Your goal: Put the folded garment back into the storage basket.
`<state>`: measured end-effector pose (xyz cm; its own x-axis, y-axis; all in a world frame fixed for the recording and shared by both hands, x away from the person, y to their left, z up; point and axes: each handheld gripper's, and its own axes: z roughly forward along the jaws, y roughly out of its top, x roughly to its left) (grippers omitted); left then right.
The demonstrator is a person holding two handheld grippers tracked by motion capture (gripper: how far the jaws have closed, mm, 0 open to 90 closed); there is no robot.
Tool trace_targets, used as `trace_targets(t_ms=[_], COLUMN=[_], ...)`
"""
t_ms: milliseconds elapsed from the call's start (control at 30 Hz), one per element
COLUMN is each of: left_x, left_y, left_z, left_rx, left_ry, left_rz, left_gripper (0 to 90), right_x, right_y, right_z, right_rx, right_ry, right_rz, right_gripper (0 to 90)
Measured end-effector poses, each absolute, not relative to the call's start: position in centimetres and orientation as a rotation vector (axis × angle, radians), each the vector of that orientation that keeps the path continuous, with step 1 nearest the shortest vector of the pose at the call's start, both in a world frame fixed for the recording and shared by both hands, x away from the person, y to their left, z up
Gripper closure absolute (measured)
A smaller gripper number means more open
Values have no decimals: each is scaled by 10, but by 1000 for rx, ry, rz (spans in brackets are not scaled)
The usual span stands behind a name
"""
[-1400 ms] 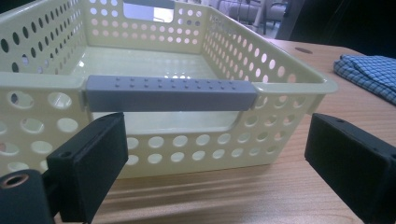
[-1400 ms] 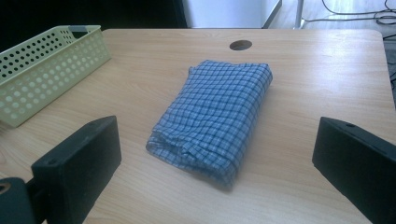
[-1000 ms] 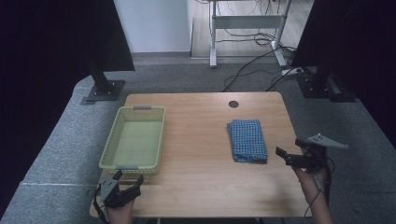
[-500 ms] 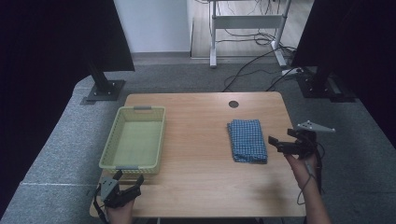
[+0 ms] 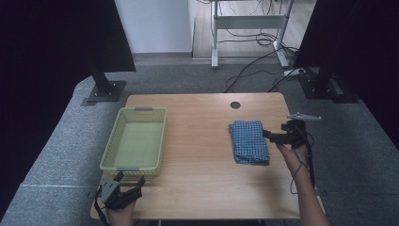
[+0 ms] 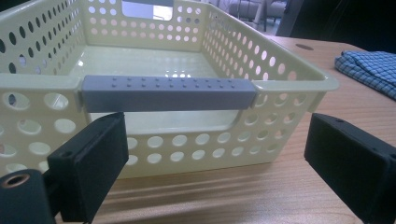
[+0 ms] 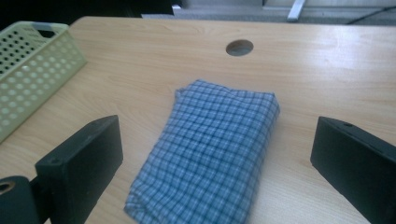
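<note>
- You're in the approach step: right gripper (image 5: 270, 136) has its jaws wide apart, just beside the right edge of the folded cloth (image 5: 249, 141).
- The cloth lies flat on the right half of the table (image 5: 197, 141), untouched.
- Left gripper (image 5: 126, 188) waits with jaws apart at the front-left corner, facing the basket (image 5: 136, 113).
- Next move, I'd say: lower the jaws over the cloth's edge, then close.

Worktop (image 5: 197, 155) bare between basket (image 5: 135, 140) and folded cloth (image 5: 249, 141): wide lane, nothing in it. Right hand-held gripper (image 5: 269, 135) jaws spread wide, cloth lying between them in right gripper view, no obstacle around cloth. Basket wall with grey handle (image 6: 168, 93) stands directly before left hand-held gripper (image 5: 126, 186), blocking forward path. Cable hole (image 5: 235, 105) beyond cloth, flush.
</note>
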<state>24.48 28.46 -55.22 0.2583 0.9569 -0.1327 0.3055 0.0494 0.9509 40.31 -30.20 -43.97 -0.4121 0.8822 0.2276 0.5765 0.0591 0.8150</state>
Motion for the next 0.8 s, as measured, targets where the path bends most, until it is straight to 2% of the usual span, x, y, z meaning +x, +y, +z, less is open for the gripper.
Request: trace_targets(t_ms=[200,800], left_x=[245,244], left_y=[285,284], left_z=[-552,-552], left_rx=[1469,1479], left_ry=[1252,1242], left_rz=[766,768], left_gripper=[64,64], right_x=[426,459], right_y=[-293,-291], right_z=[-449,-483], right_rx=[1512,1642], right_ry=[2058,2118], right_rz=[1226,1107], right_gripper=[31,42])
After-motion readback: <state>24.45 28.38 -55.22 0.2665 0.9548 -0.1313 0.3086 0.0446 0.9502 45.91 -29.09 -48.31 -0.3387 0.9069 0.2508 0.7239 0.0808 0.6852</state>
